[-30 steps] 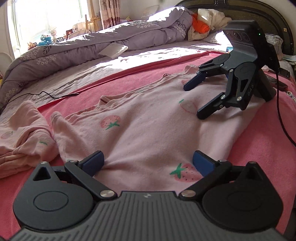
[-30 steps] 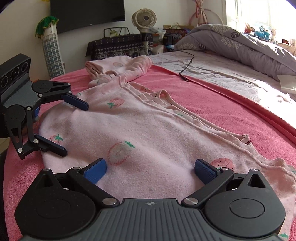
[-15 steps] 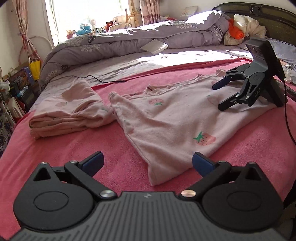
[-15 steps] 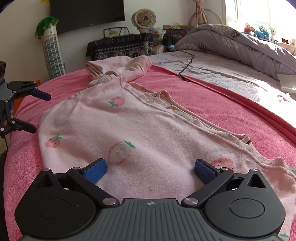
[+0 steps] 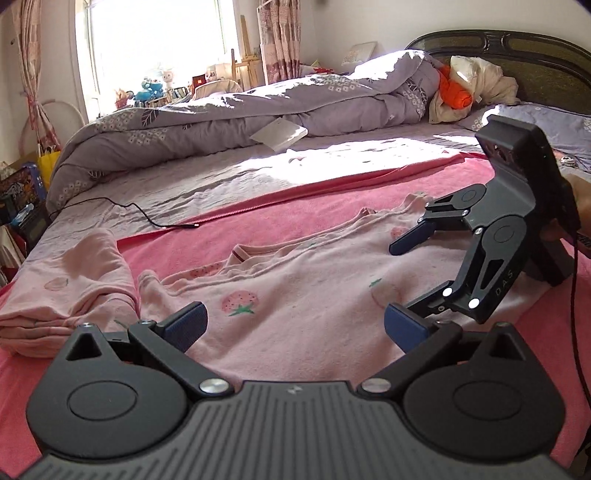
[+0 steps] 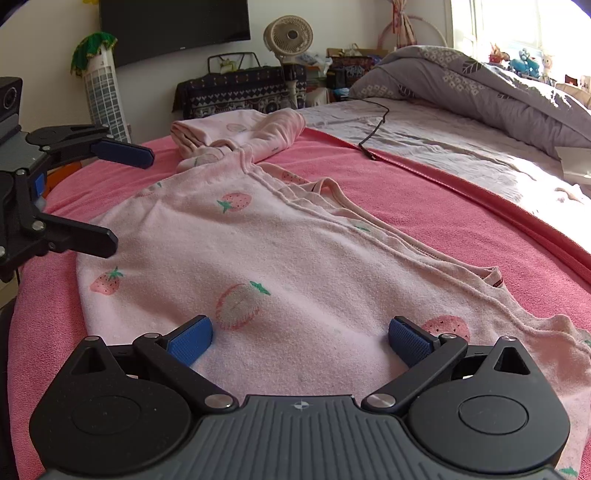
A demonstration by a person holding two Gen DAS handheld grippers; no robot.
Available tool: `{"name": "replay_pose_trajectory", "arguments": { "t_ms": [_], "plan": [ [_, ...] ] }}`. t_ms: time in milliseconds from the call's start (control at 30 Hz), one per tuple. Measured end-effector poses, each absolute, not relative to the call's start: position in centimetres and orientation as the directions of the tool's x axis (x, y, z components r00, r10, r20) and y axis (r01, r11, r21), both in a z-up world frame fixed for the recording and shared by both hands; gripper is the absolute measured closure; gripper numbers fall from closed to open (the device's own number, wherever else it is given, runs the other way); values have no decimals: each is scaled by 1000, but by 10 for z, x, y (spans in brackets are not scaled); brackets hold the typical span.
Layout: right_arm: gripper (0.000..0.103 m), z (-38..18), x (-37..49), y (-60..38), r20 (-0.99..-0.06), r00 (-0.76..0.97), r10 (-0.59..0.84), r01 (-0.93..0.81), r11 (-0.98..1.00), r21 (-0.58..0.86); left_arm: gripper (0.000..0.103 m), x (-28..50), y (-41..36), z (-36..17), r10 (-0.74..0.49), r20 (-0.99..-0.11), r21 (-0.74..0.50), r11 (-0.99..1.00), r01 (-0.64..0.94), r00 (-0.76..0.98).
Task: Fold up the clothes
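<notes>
A pink garment with a strawberry print (image 5: 314, 280) (image 6: 295, 240) lies spread flat on a pink blanket (image 5: 258, 221). My left gripper (image 5: 295, 325) (image 6: 129, 197) is open. It hovers over the garment's edge near the shoulder, with nothing between its fingers. At the opposite end my right gripper (image 6: 299, 334) (image 5: 400, 277) is open low over the cloth, its blue pads (image 6: 190, 341) just above the fabric and empty. A folded pink garment (image 5: 62, 295) (image 6: 240, 129) lies beyond the spread one, touching its sleeve end.
A purple duvet (image 5: 221, 118) is heaped along the bed's far side, with a white box (image 5: 279, 133) beside it. A black cable (image 5: 147, 218) crosses the grey sheet. Clothes (image 5: 454, 92) are piled by the headboard. A fan (image 6: 291, 35) and shelves stand past the bed.
The left gripper pulled well back from the garment half a second ago and has come back in over its edge. The right gripper and the garment have stayed put.
</notes>
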State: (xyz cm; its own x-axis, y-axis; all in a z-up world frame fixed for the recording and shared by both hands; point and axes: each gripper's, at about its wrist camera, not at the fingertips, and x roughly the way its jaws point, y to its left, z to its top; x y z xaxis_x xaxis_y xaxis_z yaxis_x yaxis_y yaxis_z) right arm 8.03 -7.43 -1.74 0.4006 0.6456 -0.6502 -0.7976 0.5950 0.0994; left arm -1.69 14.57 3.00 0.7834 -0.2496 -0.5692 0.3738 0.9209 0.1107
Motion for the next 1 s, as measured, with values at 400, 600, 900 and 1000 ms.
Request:
{"name": "replay_pose_trajectory", "arguments": {
  "t_ms": [400,600,900,1000],
  "plan": [
    [0,-9,47,-86,-705,440,556,-769,639,24,0,-16,158,-8,-238,-614,101,922,374,753],
    [0,-1,-3,-129,-705,509,495,-698,716,-1,0,-19,155,-5,-215,-608,132,922,364,764],
    [0,0,-99,-195,-525,566,635,-482,772,414,0,-29,114,18,-262,-555,132,909,394,790],
    [0,-8,-107,-204,-503,621,601,-347,787,511,0,-22,90,13,-247,-550,163,905,393,798]
  ]
}}
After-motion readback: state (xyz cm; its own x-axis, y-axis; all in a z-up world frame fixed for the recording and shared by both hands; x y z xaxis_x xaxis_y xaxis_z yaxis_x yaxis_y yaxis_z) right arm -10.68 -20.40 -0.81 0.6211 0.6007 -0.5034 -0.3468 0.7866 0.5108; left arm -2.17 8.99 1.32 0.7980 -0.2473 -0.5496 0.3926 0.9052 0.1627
